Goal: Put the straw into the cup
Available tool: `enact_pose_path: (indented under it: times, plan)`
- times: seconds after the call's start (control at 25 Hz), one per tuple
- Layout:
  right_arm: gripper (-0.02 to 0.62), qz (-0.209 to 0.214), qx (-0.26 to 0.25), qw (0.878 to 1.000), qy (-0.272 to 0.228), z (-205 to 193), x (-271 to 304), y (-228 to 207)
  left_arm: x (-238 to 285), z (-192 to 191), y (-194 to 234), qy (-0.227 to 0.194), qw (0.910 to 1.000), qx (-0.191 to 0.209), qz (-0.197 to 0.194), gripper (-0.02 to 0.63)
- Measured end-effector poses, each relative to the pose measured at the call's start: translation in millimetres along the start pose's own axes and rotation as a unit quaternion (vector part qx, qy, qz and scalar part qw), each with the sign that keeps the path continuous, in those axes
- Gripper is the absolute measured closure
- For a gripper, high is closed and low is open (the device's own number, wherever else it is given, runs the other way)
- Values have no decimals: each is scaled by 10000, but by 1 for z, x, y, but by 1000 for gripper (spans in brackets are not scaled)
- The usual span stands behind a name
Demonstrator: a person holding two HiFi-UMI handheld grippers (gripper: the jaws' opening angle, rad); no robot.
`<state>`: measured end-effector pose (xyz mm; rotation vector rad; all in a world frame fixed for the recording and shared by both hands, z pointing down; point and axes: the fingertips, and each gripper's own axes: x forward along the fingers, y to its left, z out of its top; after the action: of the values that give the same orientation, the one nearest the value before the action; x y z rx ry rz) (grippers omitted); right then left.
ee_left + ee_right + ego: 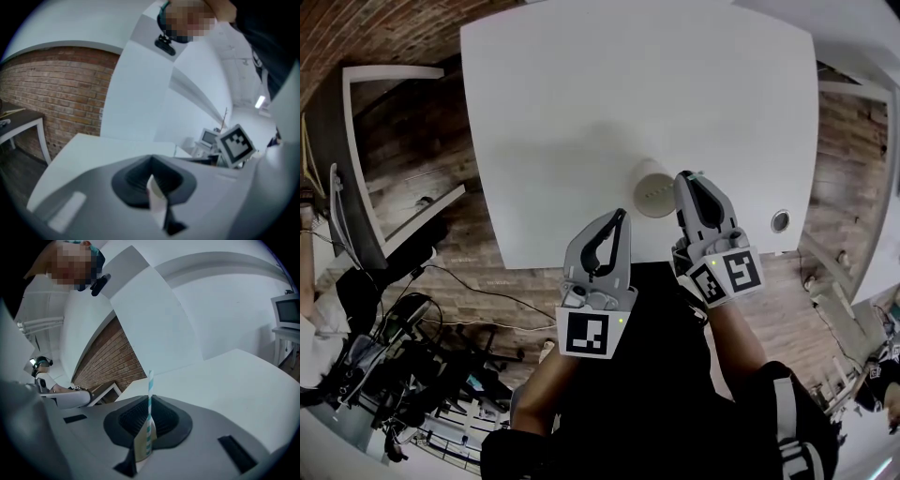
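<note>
**Inspector:** State of the right gripper (686, 180)?

**Assistant:** Its fingers (123, 422) are clenched on a teal-and-white striped straw (150, 394), which sticks out past their tips. The gripper is just beside the cup (654, 189).

**Inspector:** Where is the cup?

**Assistant:** On the white desk (581, 112), near its front edge.

**Inspector:** And the left gripper (617, 220)?

**Assistant:** Its fingers are clenched on a white scrap (157, 199). It sits at the desk's front edge, apart from the cup.
</note>
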<state>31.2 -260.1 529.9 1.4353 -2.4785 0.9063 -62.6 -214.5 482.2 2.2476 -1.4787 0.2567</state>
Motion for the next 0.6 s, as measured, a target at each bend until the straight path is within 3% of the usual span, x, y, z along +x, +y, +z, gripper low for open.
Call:
enact_pose_path:
  times: [0.6]
  plan:
    - [578,57,81,9999,96,1,2,-4,-1,3,1,-37,9999,-55,85,601]
